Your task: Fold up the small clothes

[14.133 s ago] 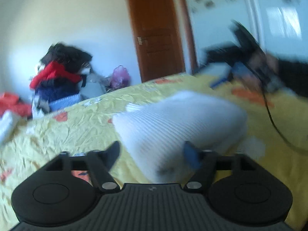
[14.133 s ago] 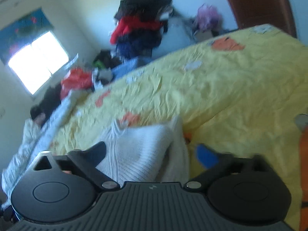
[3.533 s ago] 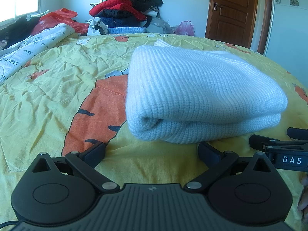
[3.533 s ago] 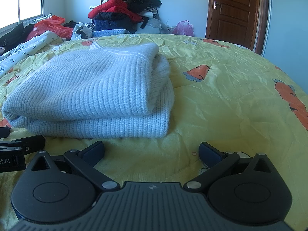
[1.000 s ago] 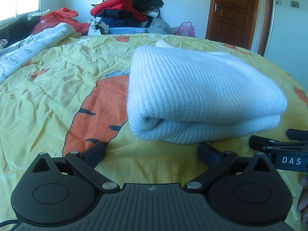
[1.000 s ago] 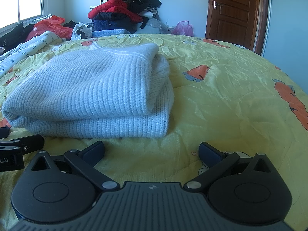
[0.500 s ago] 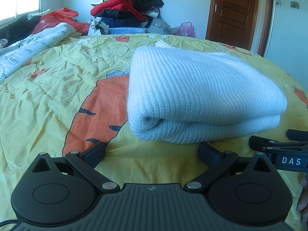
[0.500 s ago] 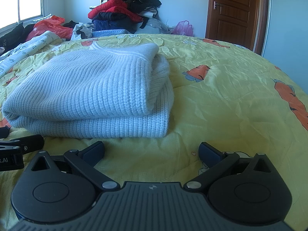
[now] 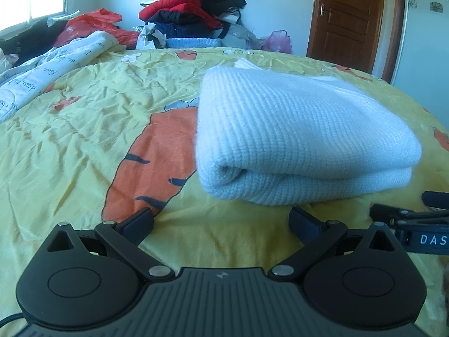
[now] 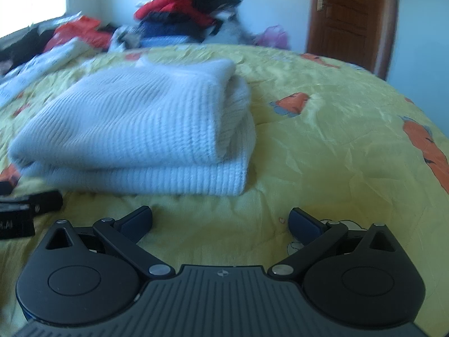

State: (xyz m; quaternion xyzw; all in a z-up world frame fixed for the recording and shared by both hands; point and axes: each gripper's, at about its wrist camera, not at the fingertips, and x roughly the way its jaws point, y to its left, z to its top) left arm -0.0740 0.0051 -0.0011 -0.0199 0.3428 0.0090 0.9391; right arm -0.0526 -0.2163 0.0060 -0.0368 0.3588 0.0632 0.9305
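Observation:
A pale blue-white knitted sweater (image 9: 297,134) lies folded into a thick rectangle on the yellow carrot-print bed cover (image 9: 84,146). It also shows in the right wrist view (image 10: 134,129). My left gripper (image 9: 221,220) is open and empty, low over the cover just in front of the sweater's left fold. My right gripper (image 10: 221,219) is open and empty, just in front of the sweater's right end. Each gripper's tip shows at the edge of the other's view.
A heap of red, black and blue clothes (image 9: 193,14) is piled beyond the bed's far edge. A white printed quilt (image 9: 45,75) lies at the far left. A brown door (image 9: 348,19) stands at the back right.
The right wrist view has turned blurred and the sweater has shifted slightly in it, so my right gripper has begun to move. The left gripper and the sweater are unchanged.

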